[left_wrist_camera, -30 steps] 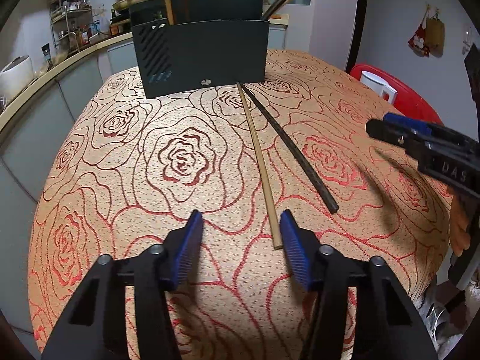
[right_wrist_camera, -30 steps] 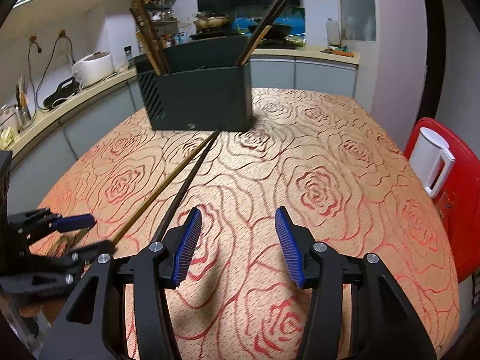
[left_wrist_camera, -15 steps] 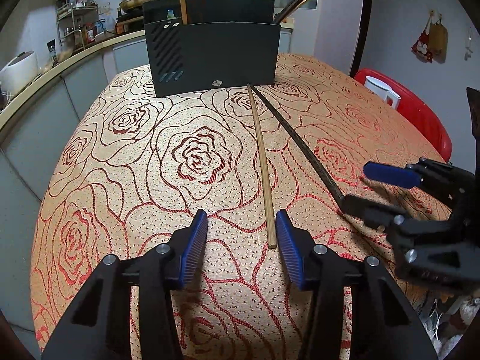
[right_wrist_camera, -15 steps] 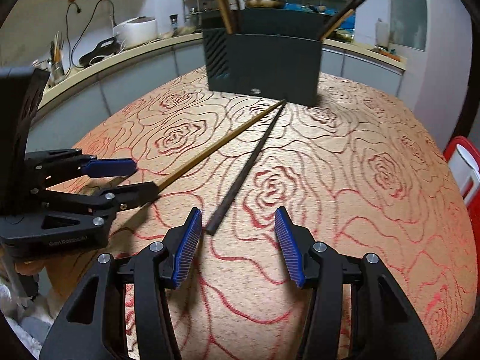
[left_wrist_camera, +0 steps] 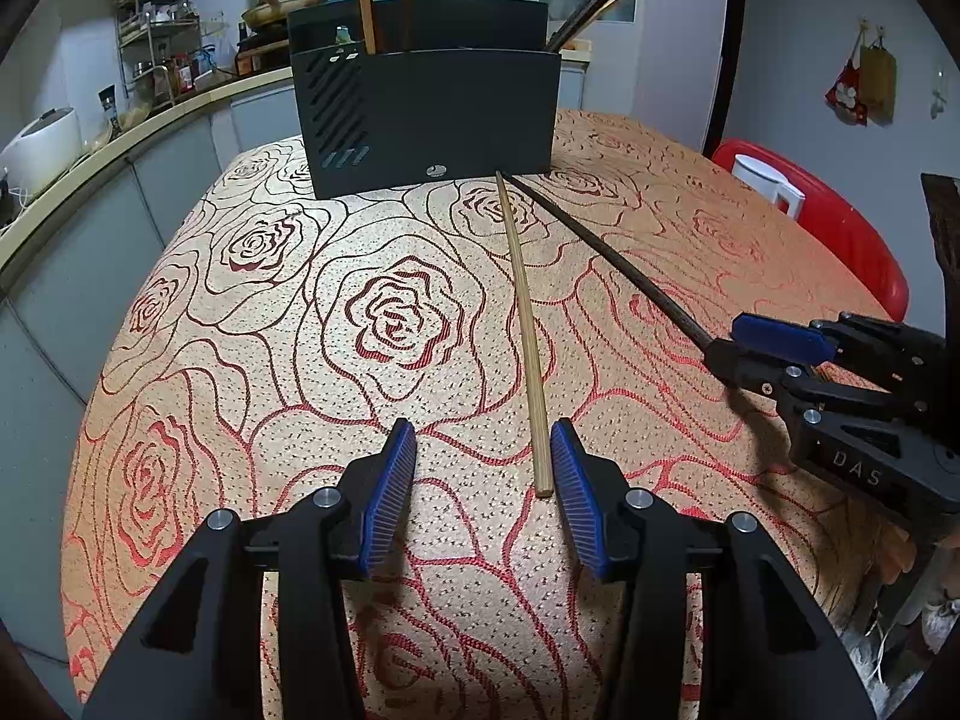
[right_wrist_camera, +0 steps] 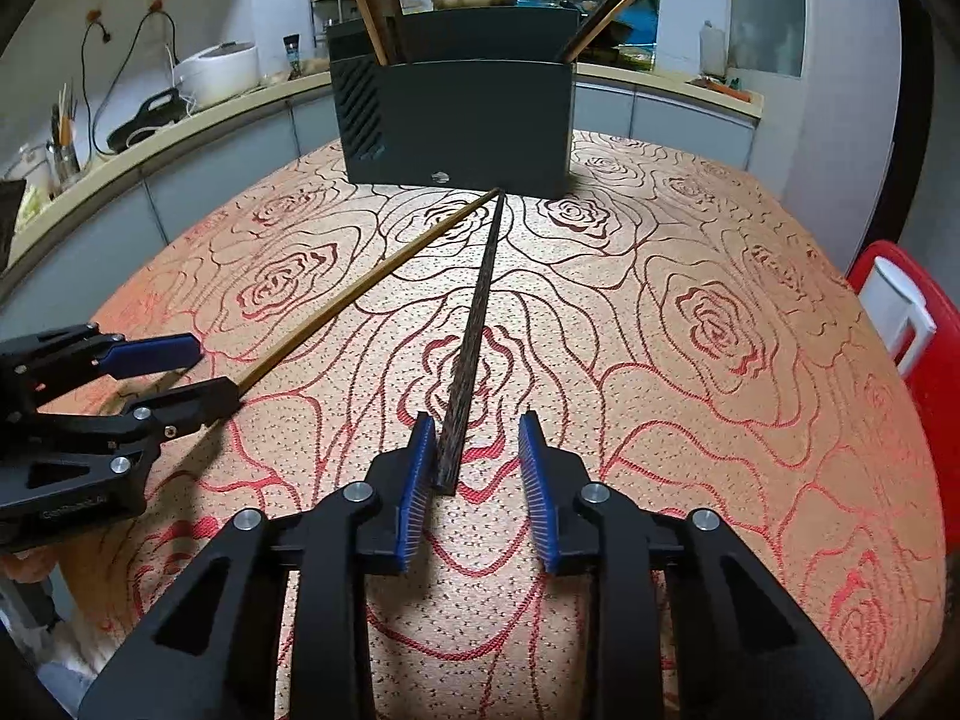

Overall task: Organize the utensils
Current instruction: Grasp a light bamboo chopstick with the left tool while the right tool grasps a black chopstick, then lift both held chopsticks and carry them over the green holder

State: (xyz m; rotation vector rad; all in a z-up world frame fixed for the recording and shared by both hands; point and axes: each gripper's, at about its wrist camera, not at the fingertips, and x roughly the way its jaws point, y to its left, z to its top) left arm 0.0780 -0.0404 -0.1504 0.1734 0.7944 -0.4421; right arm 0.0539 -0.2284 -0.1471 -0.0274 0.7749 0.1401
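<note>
Both grippers (left_wrist_camera: pixel 483 480) (right_wrist_camera: pixel 477 468) now straddle chopstick ends.

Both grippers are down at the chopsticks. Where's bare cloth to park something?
Bare cloth lies left of the light chopstick, up to the holder, and right of the dark chopstick toward the red chair. It is crowded where the chopstick tips meet at the holder's base and around the left gripper and right gripper.

We see a round table under a rose-patterned cloth (left_wrist_camera: pixel 252 312) in a kitchen. A curved counter (right_wrist_camera: pixel 180 132) with grey cabinet fronts runs behind it, carrying a white rice cooker (right_wrist_camera: pixel 219 72). A red chair (left_wrist_camera: pixel 840 228) stands by the pale wall.
</note>
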